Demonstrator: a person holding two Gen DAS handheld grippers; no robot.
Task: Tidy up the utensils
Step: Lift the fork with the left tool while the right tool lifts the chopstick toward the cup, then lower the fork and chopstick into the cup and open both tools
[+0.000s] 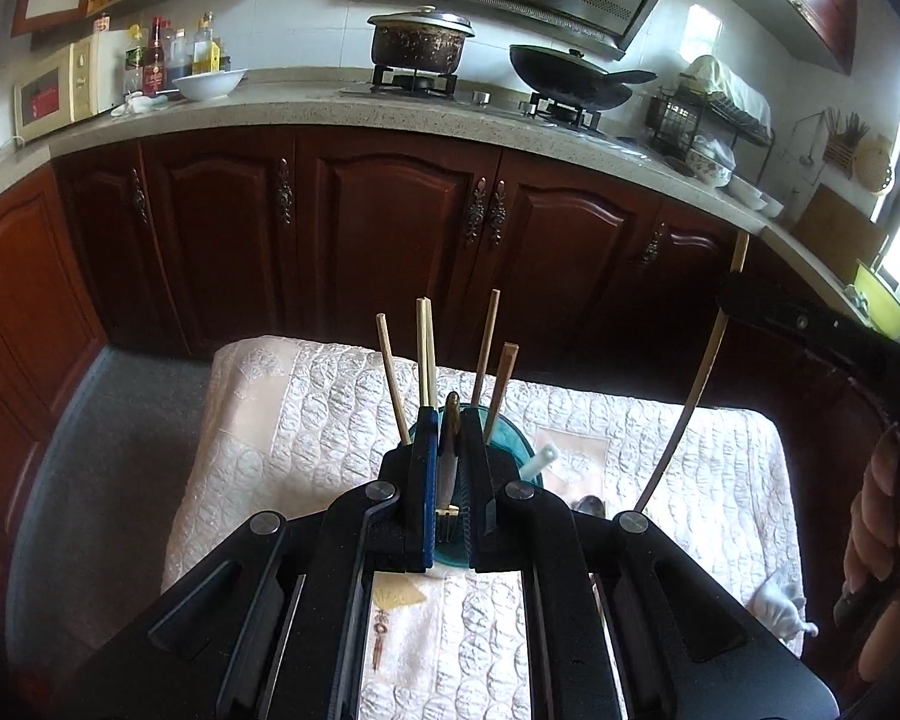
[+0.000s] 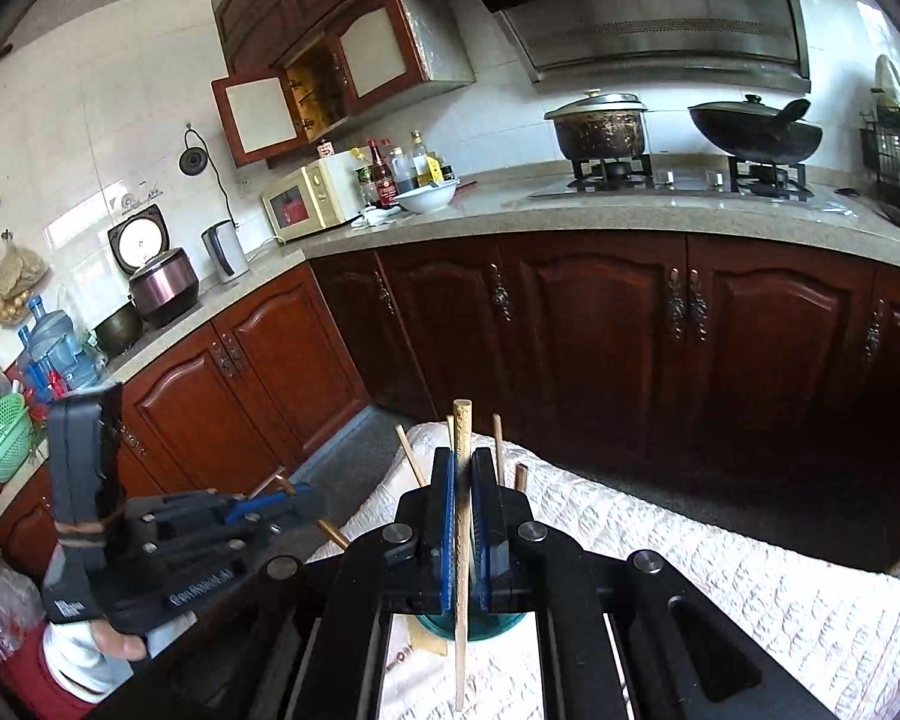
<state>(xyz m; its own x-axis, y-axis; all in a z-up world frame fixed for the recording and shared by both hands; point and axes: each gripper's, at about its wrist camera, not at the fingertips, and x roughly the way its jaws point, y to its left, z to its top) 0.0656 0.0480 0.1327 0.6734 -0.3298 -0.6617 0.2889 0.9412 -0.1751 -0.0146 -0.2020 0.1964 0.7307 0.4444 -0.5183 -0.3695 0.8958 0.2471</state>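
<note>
My left gripper point(image 1: 450, 414) is shut on a fork point(image 1: 448, 474) with a golden-brown handle, tines pointing down. Just beyond it stands a teal holder point(image 1: 510, 441) with several wooden chopsticks point(image 1: 390, 372) upright in it and a white piece point(image 1: 540, 462) leaning at its right. My right gripper point(image 2: 462, 456) is shut on a long pale chopstick point(image 2: 462, 540), held upright above the teal holder point(image 2: 444, 627). In the left wrist view that right gripper point(image 1: 735, 294) comes in from the right with the chopstick point(image 1: 699, 384). The left gripper point(image 2: 297, 495) shows at the left of the right wrist view.
The holder stands on a table under a white quilted cloth point(image 1: 306, 420). A spoon point(image 1: 588, 504) lies on it right of the holder. Dark wooden cabinets point(image 1: 390, 228) and a counter with a pot point(image 1: 420, 42) and a wok point(image 1: 570, 75) lie beyond. A hand point(image 1: 882, 510) grips the right tool.
</note>
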